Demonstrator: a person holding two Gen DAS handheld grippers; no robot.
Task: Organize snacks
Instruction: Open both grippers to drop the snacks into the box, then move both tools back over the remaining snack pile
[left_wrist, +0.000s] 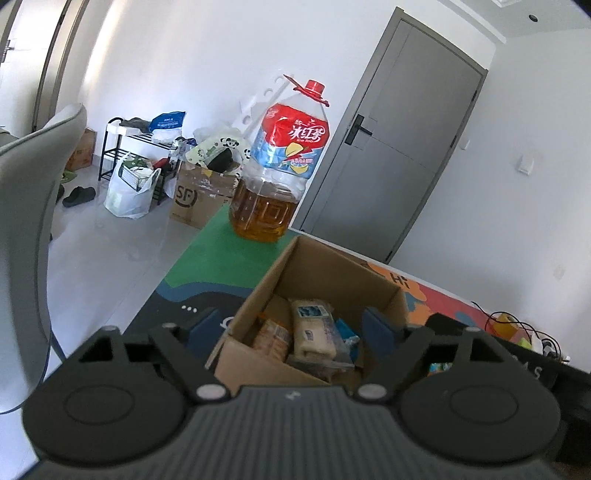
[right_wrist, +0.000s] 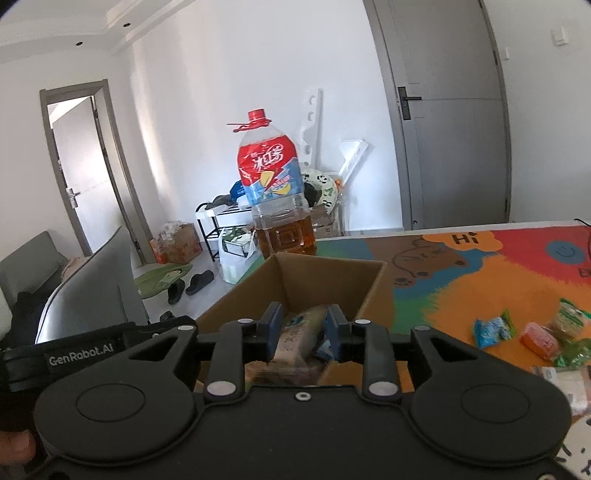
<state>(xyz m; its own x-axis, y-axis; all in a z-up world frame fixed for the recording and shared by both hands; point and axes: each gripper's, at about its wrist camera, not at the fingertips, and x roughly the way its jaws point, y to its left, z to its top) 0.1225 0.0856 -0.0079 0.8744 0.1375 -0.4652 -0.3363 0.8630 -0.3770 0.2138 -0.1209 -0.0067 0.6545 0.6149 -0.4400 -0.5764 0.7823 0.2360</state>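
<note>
Left wrist: cardboard box (left_wrist: 321, 273) holds pale snack packets (left_wrist: 314, 328).

An open brown cardboard box (left_wrist: 325, 273) stands on the colourful mat near the table's left edge, flaps folded out. Inside lie several wrapped snacks: a pale cream packet (left_wrist: 314, 325) tilted on top, an orange-brown biscuit pack (left_wrist: 271, 338) beside it, a small blue one (left_wrist: 347, 330). More snacks lie loose toward the table's right side: a blue packet (right_wrist: 493, 332), an orange one (right_wrist: 539, 341), green ones (right_wrist: 570, 317).
</note>
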